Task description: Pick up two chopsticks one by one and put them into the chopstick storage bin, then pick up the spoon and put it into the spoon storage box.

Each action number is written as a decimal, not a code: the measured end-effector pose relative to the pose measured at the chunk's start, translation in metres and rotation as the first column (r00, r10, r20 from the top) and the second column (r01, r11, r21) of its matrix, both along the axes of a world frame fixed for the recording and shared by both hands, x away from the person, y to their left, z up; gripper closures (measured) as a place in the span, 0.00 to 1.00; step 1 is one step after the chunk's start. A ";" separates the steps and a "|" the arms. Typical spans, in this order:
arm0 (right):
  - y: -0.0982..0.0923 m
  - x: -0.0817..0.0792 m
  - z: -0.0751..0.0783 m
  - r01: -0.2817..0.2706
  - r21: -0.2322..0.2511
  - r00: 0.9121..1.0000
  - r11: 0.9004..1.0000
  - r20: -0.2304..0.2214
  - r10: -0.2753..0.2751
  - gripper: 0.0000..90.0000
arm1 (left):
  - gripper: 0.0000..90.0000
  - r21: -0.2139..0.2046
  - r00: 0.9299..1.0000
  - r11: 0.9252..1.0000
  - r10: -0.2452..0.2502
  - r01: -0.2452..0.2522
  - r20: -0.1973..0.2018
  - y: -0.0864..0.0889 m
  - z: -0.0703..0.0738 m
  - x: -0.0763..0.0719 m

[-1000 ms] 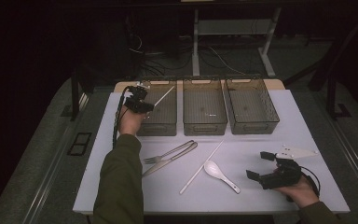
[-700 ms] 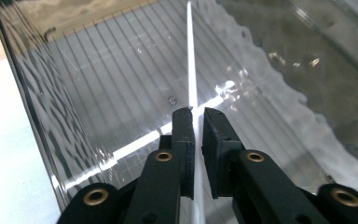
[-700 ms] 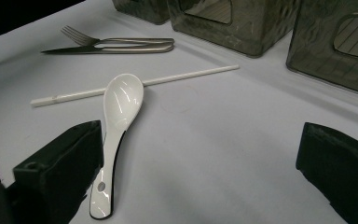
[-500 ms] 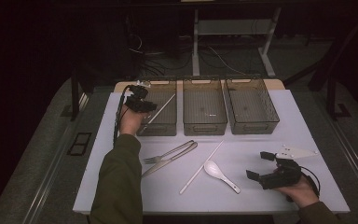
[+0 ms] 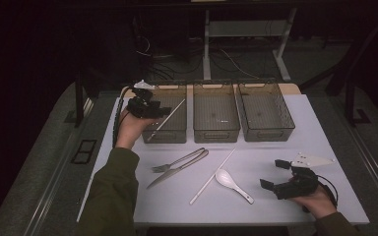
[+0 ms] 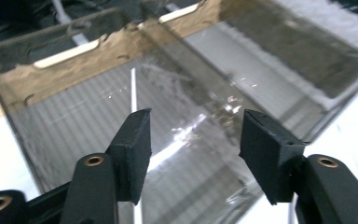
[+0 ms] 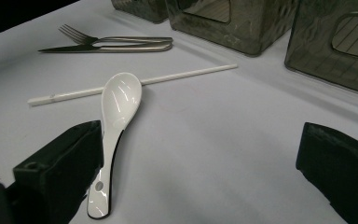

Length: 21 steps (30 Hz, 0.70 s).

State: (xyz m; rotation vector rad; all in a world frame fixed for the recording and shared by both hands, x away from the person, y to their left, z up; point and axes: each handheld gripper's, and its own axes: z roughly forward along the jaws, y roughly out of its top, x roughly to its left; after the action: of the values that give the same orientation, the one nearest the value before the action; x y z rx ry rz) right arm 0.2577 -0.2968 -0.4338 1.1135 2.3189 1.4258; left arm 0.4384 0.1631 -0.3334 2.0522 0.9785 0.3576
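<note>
**A:** Count what's in front of you. How many bins?

**B:** You have three clear bins in a row at twelve o'clock on the table. Two white chopsticks: one chopstick leans in the bin at ten o'clock, its upper end over the near rim; the second chopstick lies flat at six o'clock. One fork, one knife, touching each other side by side at seven o'clock. One white spoon, its bowl just beside the flat chopstick.

**A:** And your claws?

**B:** Your left gripper hangs over that ten o'clock bin with its jaws spread; they have just been opening, and nothing is pinched between them. The leaning chopstick shows past the left-hand jaw in its own view, free of the pads. Your right gripper rests at four o'clock on the table, jaws spread wide and empty, with the spoon's handle just beside one jaw.

**A:** The surface and the room?

**B:** You work on a white tabletop with a wooden edge showing behind the bins. The room around is dark; cables lie on the floor at twelve o'clock, beside white legs of a frame.
</note>
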 end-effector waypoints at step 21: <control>-0.001 0.000 0.000 0.004 -0.002 1.000 1.000 0.001 -0.004 0.01 | 0.37 -0.051 0.982 0.984 -0.168 0.173 0.087 -0.036 0.004 -0.088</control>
State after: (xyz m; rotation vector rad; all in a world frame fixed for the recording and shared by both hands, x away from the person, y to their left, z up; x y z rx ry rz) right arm 0.2575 -0.2974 -0.4336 1.1166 2.3156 1.4214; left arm 0.3507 0.1269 -0.3295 2.0349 0.7484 0.3163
